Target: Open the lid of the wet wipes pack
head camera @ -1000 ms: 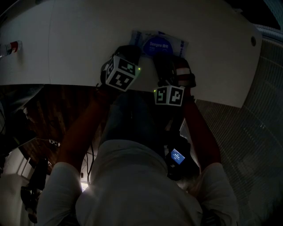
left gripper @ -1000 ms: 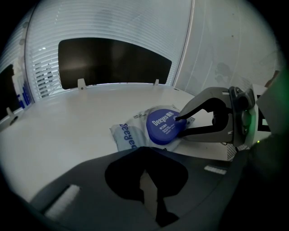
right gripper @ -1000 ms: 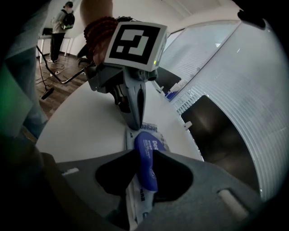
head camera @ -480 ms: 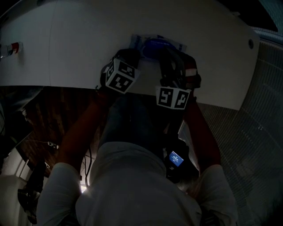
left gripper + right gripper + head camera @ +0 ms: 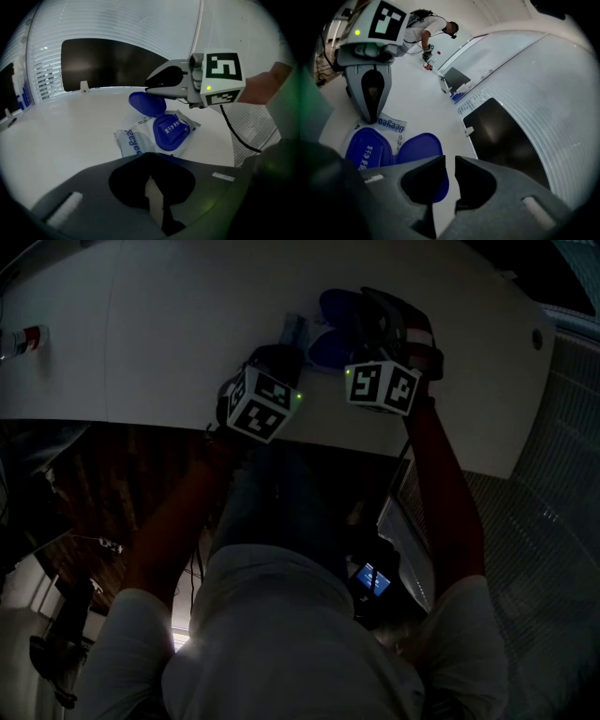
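The wet wipes pack [image 5: 133,143] lies on the white table [image 5: 141,324]. Its blue lid [image 5: 146,102] stands flipped open behind the blue opening frame [image 5: 171,132]. My left gripper [image 5: 281,357] holds the pack's near end, shut on it, with a pale strip of the pack between its jaws [image 5: 151,185]. My right gripper [image 5: 364,298] hovers over the raised lid [image 5: 419,145]. Its jaws [image 5: 450,173] stand a narrow gap apart and are closing. Only white table shows in the gap. The left gripper [image 5: 370,112] rests on the pack's printed end [image 5: 391,124].
A dark rectangular panel [image 5: 108,63] is set in the ribbed wall behind the table. A small red-capped object [image 5: 23,338] lies at the table's far left. A person [image 5: 429,30] bends over in the distance. The table's near edge runs below both grippers.
The right gripper has travelled toward the far side of the table and slightly up. The blue lid, flat on the pack before, now stands open. The left gripper has stayed put.
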`<state>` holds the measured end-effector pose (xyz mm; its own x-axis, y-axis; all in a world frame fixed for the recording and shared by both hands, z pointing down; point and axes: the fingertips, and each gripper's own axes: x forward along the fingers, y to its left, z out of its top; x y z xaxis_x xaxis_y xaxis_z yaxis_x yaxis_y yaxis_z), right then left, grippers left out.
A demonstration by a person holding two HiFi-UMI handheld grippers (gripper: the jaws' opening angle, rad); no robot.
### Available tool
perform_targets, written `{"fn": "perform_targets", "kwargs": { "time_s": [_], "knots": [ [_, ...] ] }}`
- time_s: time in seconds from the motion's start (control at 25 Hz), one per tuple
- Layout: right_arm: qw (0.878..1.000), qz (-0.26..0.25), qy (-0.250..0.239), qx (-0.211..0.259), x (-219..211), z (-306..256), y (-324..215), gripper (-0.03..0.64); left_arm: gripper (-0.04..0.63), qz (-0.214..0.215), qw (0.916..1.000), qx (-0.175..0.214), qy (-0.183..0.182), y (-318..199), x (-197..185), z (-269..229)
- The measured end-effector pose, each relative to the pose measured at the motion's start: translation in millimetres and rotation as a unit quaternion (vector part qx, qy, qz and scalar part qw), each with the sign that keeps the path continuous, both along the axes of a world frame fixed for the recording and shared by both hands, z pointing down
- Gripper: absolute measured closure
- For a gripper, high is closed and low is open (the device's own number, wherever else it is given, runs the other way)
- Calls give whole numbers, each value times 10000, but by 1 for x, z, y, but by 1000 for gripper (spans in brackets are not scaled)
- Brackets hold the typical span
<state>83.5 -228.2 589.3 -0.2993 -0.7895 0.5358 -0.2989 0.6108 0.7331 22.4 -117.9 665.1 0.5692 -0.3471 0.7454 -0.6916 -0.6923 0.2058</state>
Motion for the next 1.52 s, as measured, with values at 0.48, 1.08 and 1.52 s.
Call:
{"fn": "perform_targets", "kwargs": {
  "time_s": [0.48,1.08,1.52],
  "knots": [
    [9968,-11,-51,-795,9,54,4,615,592,-18,10000,46,56,-1,-1,1],
    [9863,667,-1462,-374,11,-75,23,615,592,-353,9973,474,430,-12,-6,-85],
    [9398,904,-3295,-92,-11,-246,131,615,592,-899,9705,1416,1734,22,-10,-272]
  ]
}}
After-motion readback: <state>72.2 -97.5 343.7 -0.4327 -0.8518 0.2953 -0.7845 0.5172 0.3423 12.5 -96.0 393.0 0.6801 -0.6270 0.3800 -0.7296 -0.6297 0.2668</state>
